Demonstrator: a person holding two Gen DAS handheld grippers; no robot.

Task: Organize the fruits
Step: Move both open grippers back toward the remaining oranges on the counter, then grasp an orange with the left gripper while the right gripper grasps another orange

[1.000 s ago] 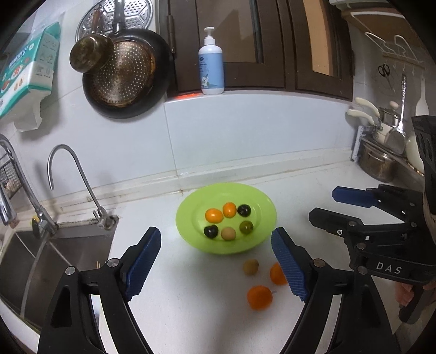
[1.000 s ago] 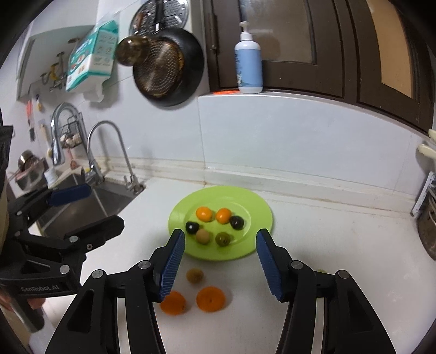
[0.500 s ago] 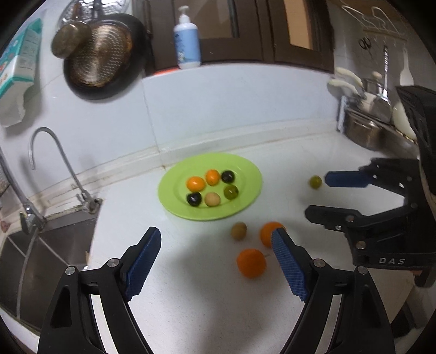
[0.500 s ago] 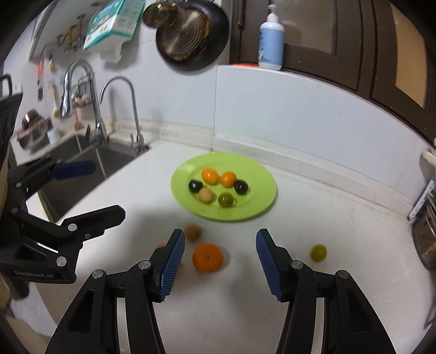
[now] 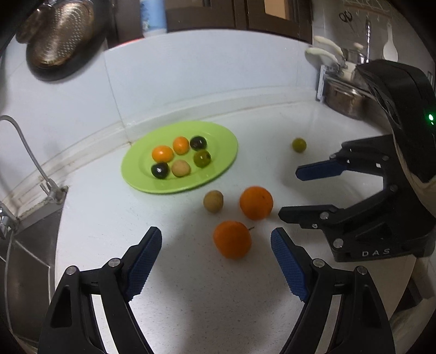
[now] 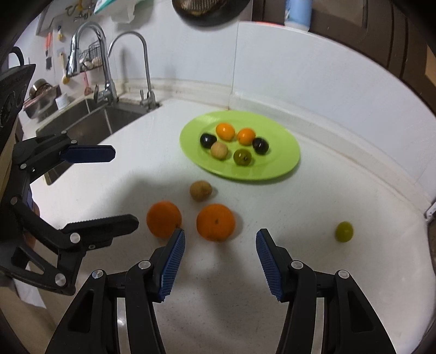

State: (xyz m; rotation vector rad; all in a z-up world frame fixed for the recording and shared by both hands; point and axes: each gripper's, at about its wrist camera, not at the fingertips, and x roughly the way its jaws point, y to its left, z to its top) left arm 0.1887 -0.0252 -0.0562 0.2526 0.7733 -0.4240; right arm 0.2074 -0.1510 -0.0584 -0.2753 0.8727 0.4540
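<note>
A green plate [image 5: 223, 163] [image 6: 283, 163] on the white counter holds several small fruits. On the counter in front of it lie two oranges [image 5: 232, 239] [image 5: 256, 203], a small brown fruit [image 5: 213, 201] and, off to the right, a small green fruit [image 5: 299, 145]. In the right wrist view the oranges [image 6: 164, 218] [image 6: 215, 222], brown fruit [image 6: 200, 190] and green fruit [image 6: 344, 231] also show. My left gripper [image 5: 216, 258] is open and empty, just short of the nearer orange. My right gripper [image 6: 220, 258] is open and empty, just short of the other orange.
A sink [image 6: 90, 119] with taps [image 6: 141, 68] lies to the left. A pan [image 5: 60, 40] hangs on the wall. A soap bottle [image 6: 298, 13] stands on the ledge. Pots and utensils [image 5: 343, 92] stand at the right.
Both grippers have tilted down and drawn closer to the loose fruits on the counter. The oranges now lie just ahead of the open fingers. The green fruit came into view.
</note>
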